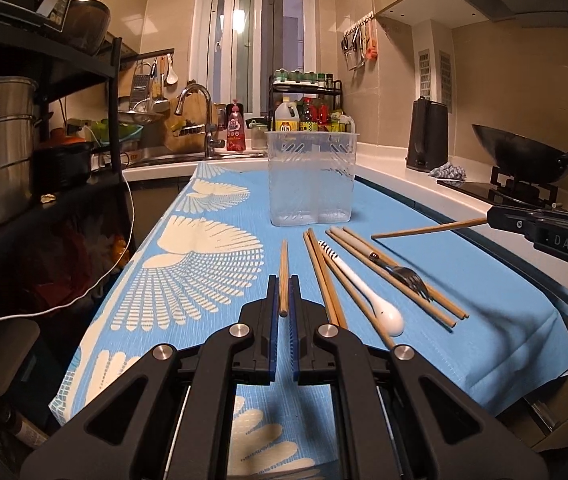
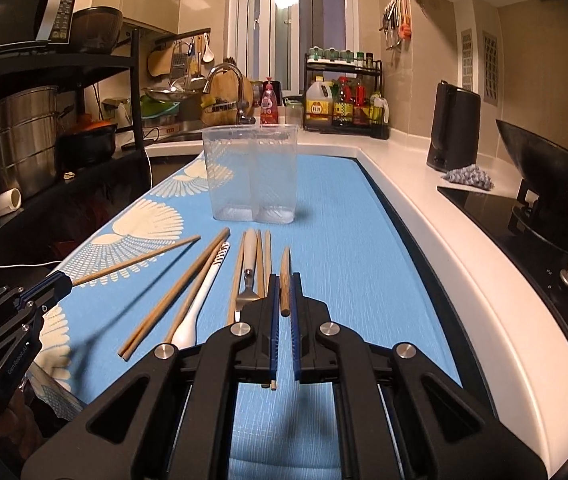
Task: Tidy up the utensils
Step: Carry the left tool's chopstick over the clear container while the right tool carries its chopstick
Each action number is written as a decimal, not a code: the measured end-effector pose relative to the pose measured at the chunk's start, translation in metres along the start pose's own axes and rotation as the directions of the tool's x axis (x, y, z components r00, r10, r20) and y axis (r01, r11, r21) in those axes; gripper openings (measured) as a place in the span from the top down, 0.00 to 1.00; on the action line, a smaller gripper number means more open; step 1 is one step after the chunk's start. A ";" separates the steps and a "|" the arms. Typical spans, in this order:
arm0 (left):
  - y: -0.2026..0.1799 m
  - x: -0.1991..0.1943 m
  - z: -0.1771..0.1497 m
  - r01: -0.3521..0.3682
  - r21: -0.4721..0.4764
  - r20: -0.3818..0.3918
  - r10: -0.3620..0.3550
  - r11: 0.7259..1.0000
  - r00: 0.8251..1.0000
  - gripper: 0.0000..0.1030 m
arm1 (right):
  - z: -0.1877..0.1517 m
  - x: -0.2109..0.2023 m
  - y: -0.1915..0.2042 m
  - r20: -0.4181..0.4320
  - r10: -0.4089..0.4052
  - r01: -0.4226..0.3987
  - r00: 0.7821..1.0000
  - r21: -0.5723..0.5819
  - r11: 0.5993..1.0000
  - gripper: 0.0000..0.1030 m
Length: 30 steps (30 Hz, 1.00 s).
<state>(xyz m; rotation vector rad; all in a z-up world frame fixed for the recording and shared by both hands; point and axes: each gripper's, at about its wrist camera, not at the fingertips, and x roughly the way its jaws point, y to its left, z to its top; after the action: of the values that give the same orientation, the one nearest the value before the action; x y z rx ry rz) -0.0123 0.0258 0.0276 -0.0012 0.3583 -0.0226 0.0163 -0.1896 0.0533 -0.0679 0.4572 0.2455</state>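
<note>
Left gripper (image 1: pixel 284 280): jaws closed on a single wooden chopstick (image 1: pixel 283 276), which runs forward between the blue pads and sits clear above the cloth. Seen from the right wrist view, that chopstick angles up and away from the pads.

Right gripper (image 2: pixel 284 280): jaws likewise closed on a second wooden chopstick (image 2: pixel 285 280), gripped near one end, its tip pointing toward the container. From the left wrist view it projects sideways over the cloth, off the surface.

Blue patterned cloth (image 1: pixel 464 280) covers the work surface. Remaining utensils lie on it in a loose group between the two grippers: several loose chopsticks (image 1: pixel 326 280), a white spoon with striped handle (image 1: pixel 364 288) and a metal fork (image 1: pixel 408 276) resting across chopsticks.

Clear plastic container (image 1: pixel 311 176) stands upright on the cloth just beyond the utensils; nothing visible inside it.

Beyond the cloth: a faucet (image 1: pixel 199 116), a rack of bottles (image 1: pixel 308 112), a dark kettle (image 1: pixel 428 140) and a wok (image 1: pixel 524 156) on the hob.
</note>
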 end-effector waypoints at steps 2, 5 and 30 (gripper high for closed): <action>0.000 -0.003 0.004 -0.001 0.003 0.008 0.001 1.000 1.000 0.96 | 0.005 -0.005 0.000 0.016 -0.003 0.003 1.000 -0.007 1.000 0.95; 0.000 -0.007 0.013 0.002 0.009 0.022 -0.002 1.000 1.000 0.96 | 0.014 -0.011 -0.002 0.039 -0.003 0.003 0.999 -0.007 1.000 0.95; 0.046 0.017 0.149 0.116 -0.060 0.007 -0.116 0.991 0.993 0.96 | 0.104 -0.006 -0.011 0.083 0.057 -0.060 0.995 0.026 0.998 0.95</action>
<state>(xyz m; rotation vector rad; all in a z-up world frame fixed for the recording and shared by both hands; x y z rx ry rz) 0.0565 0.0707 0.1607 -0.0814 0.3554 -0.1266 0.0583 -0.1888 0.1497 -0.0164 0.3812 0.2981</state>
